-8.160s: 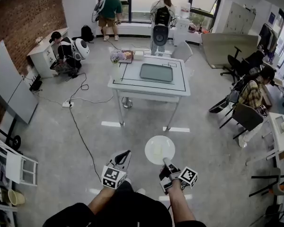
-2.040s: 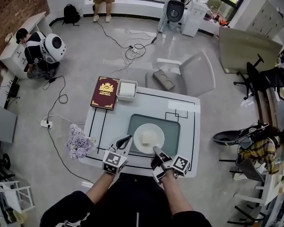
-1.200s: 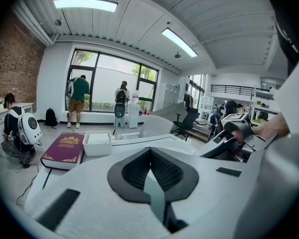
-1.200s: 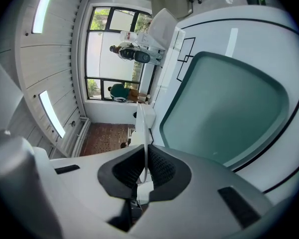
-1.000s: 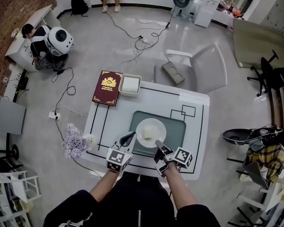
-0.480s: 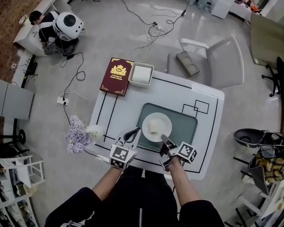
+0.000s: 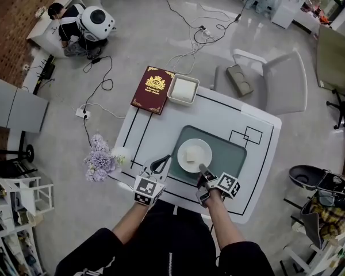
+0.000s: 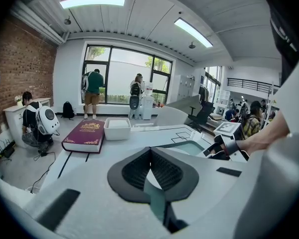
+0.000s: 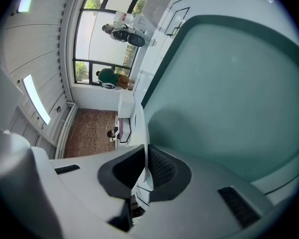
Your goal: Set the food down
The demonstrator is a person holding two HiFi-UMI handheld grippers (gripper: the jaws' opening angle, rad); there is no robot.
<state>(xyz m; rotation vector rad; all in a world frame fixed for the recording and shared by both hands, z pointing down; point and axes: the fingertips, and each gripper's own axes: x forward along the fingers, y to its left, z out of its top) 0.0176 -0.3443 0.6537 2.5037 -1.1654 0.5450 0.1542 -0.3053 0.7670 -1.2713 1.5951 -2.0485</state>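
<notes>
Open passage is offered across the right half of the teal mat (image 7: pixel 233 157) and the white table's (image 7: pixel 218 117) bare far right. The far left corner is blocked by a book (image 7: pixel 156 89) and white box (image 7: pixel 183 89), the near left edge by flowers (image 7: pixel 100 163), and the mat's left half by a plate (image 7: pixel 204 148).

On the table (image 7: pixel 218 111), the plate (image 7: pixel 202 148) with the food (image 7: pixel 189 156) is over the mat (image 7: pixel 236 157)'s left half; beyond the mat, leftward, lie the book (image 7: pixel 156 89) and box (image 7: pixel 183 89) side by side; flowers (image 7: pixel 100 161) far left; chair (image 7: pixel 282 88) behind
</notes>
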